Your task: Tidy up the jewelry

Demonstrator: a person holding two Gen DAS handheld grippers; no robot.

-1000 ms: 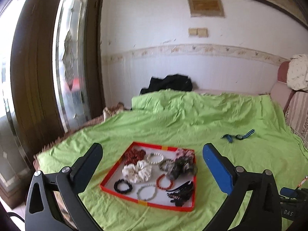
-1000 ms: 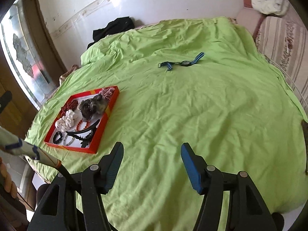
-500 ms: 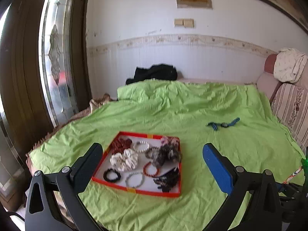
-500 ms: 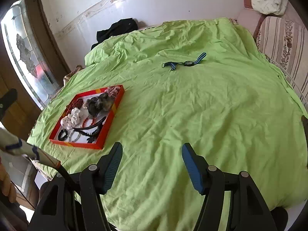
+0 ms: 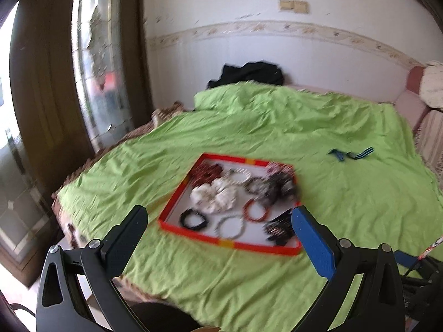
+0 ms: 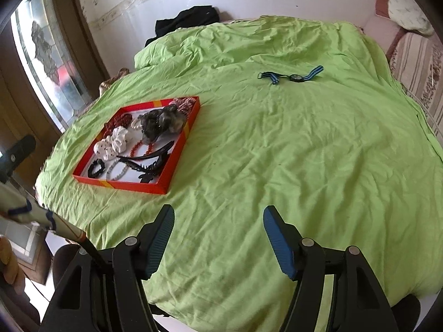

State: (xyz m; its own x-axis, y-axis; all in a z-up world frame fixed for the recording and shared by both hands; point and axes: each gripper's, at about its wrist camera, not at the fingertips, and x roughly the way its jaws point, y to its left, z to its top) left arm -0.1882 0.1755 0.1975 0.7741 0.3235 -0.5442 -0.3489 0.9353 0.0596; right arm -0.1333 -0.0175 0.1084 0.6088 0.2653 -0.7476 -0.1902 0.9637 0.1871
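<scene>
Jewelry and hair pieces fill a shallow red tray (image 6: 177, 149) that sits on the left part of a wide green bedsheet (image 6: 277, 152), near the sheet's edge by a glazed wooden door (image 5: 99, 63). The sheet is rumpled and covers the whole surface up to a white wall with a patterned border, where a black garment (image 6: 191, 19) lies bunched at the far edge. Inside the tray, from big to small: a dark grey scrunchie (image 6: 160, 121) at the far right side, a white scrunchie (image 6: 113, 141) left of it, a black claw clip (image 6: 146, 163) along the near right wall, a dark red beaded piece (image 6: 119, 120) in the far left corner, then an orange-red bead bracelet (image 5: 256, 210), a pale bead bracelet (image 5: 229, 227) and a black bracelet (image 5: 192, 220) along the near side. Well apart from the tray, far across the sheet, lies a watch (image 6: 290, 76) with a blue striped strap. Both tools hover above the sheet with nothing between the fingers: the left gripper (image 5: 218, 235) spread wide in front of the tray, the right gripper (image 6: 218, 232) with its jaws opening over bare sheet.
</scene>
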